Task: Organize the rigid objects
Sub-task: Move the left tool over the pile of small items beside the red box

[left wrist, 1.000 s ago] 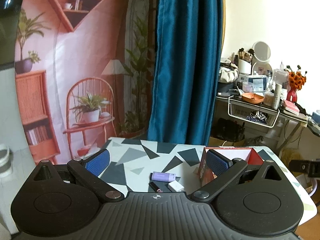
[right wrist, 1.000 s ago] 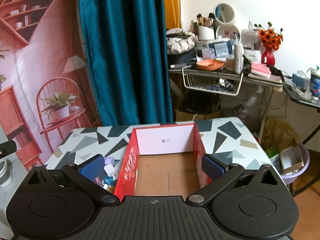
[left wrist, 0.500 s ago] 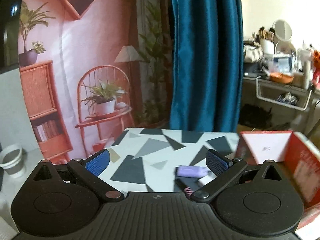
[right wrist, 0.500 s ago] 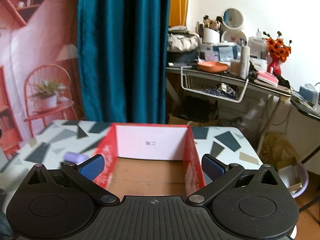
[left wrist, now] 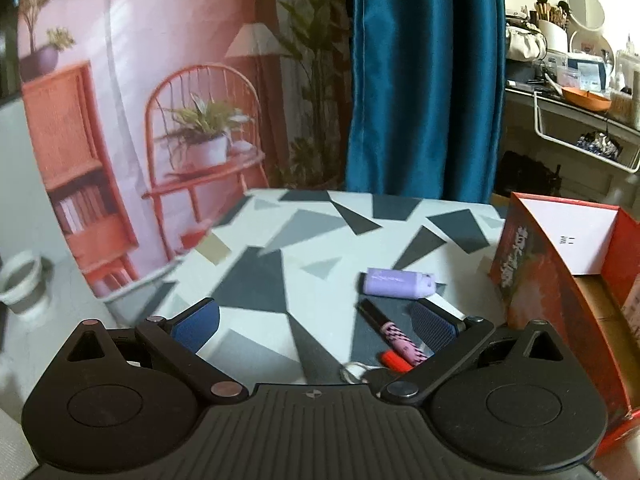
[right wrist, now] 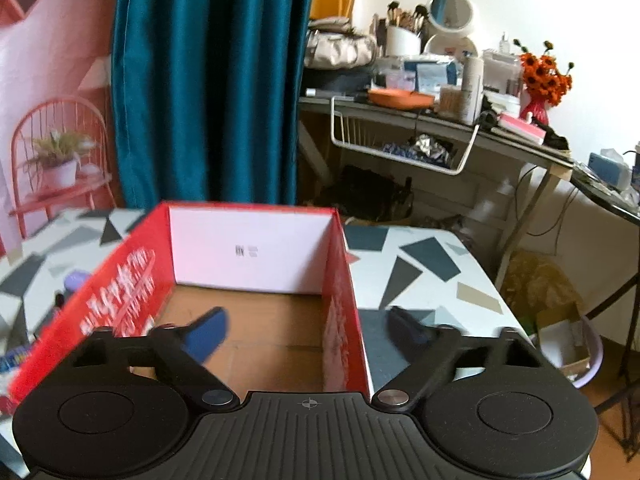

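In the left wrist view a lilac bottle point(left wrist: 398, 283) lies on the patterned table point(left wrist: 280, 264), with a black and pink pen point(left wrist: 394, 333), a red item point(left wrist: 394, 360) and a white block point(left wrist: 440, 305) just in front of it. My left gripper point(left wrist: 314, 326) is open and empty, low over the table, its right finger beside these items. The red open box point(left wrist: 532, 280) stands to the right. In the right wrist view my right gripper point(right wrist: 308, 330) is open and empty, straddling the right wall of the red box point(right wrist: 340, 292); the box floor is bare brown card.
A blue curtain point(left wrist: 424, 80) hangs behind the table. A cluttered dressing table point(right wrist: 440, 112) with a wire basket and orange flowers point(right wrist: 546, 76) stands to the right. A lilac bin with card boxes point(right wrist: 568, 344) sits on the floor by the table's right edge.
My left gripper has swung left and dropped toward the small items, which now look nearer. My right gripper has moved right and lower, so its fingers now straddle the box's right wall.
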`<action>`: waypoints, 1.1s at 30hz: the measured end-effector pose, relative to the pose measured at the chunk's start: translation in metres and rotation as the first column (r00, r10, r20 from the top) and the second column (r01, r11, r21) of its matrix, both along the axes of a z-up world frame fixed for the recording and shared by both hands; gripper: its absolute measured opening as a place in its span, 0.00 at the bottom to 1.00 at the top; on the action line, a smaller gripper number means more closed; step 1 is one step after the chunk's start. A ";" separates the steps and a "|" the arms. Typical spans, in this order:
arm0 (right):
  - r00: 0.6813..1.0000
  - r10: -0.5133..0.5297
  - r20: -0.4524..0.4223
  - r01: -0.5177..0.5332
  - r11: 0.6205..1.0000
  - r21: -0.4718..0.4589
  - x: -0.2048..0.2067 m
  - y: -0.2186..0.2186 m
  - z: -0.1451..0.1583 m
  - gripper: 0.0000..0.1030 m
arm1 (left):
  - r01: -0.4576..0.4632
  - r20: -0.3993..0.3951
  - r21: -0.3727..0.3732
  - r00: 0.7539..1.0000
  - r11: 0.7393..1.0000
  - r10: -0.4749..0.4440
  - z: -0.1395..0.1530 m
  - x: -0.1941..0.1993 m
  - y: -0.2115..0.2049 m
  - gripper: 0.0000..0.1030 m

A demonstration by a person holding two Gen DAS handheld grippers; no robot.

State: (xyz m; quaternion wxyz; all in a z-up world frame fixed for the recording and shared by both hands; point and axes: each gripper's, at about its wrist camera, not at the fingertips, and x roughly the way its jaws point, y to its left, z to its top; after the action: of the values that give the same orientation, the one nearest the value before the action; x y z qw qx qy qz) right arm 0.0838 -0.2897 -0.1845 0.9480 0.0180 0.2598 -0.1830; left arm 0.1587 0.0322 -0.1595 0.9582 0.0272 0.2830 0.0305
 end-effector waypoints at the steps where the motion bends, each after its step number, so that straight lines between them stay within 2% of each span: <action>1: 1.000 0.000 -0.017 0.000 1.000 0.000 0.002 -0.002 -0.004 0.60 | 0.003 -0.005 -0.015 1.000 1.000 -0.004 -0.001 0.001 0.001 1.00; 2: 1.000 -0.006 -0.030 0.006 1.000 0.005 0.004 -0.004 -0.009 0.57 | 0.003 -0.006 -0.024 1.000 1.000 -0.003 -0.003 0.001 0.002 1.00; 4: 0.998 -0.025 -0.049 0.026 0.999 0.032 0.006 -0.011 -0.016 0.43 | -0.001 -0.008 -0.027 1.000 1.000 0.001 -0.005 0.000 0.002 1.00; 6: 0.998 -0.039 -0.055 0.042 0.998 0.051 0.006 -0.018 -0.021 0.36 | 0.004 -0.010 -0.034 1.000 0.999 -0.004 -0.008 0.000 0.003 1.00; 10: 0.996 -0.044 -0.075 0.050 0.996 0.076 0.011 -0.029 -0.028 0.25 | 0.012 -0.031 -0.056 0.999 0.998 -0.014 -0.014 0.004 0.002 0.99; 14: 0.995 -0.051 -0.091 0.059 0.994 0.092 0.015 -0.036 -0.033 0.19 | 0.026 -0.053 -0.052 0.998 0.998 -0.029 -0.020 0.009 0.000 0.92; 16: 0.993 -0.057 -0.101 0.067 0.992 0.104 0.017 -0.041 -0.036 0.14 | 0.025 -0.072 -0.059 0.997 0.998 -0.029 -0.023 0.012 0.001 0.91; 19: 0.991 -0.064 -0.121 0.080 0.988 0.135 0.019 -0.048 -0.041 0.11 | 0.009 -0.120 -0.091 0.993 0.996 -0.020 -0.029 0.017 0.007 0.91; 23: 0.991 -0.064 -0.117 0.082 0.984 0.160 0.017 -0.052 -0.044 0.10 | -0.025 -0.172 -0.135 0.985 0.991 0.001 -0.036 0.020 0.017 0.83; 25: 0.991 -0.066 -0.113 0.084 0.983 0.164 0.017 -0.052 -0.044 0.10 | -0.032 -0.191 -0.146 0.982 0.989 0.003 -0.039 0.022 0.018 0.83; 33: 0.992 -0.064 -0.108 0.082 0.982 0.173 0.017 -0.052 -0.046 0.10 | 0.051 -0.263 -0.182 0.960 0.982 -0.099 -0.055 0.023 0.000 0.84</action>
State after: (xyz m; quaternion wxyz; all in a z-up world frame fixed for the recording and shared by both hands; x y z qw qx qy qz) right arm 0.1005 -0.3415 -0.2303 0.9208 0.1021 0.3223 -0.1945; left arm 0.1813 0.0321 -0.2141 0.9097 -0.0417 0.4116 -0.0346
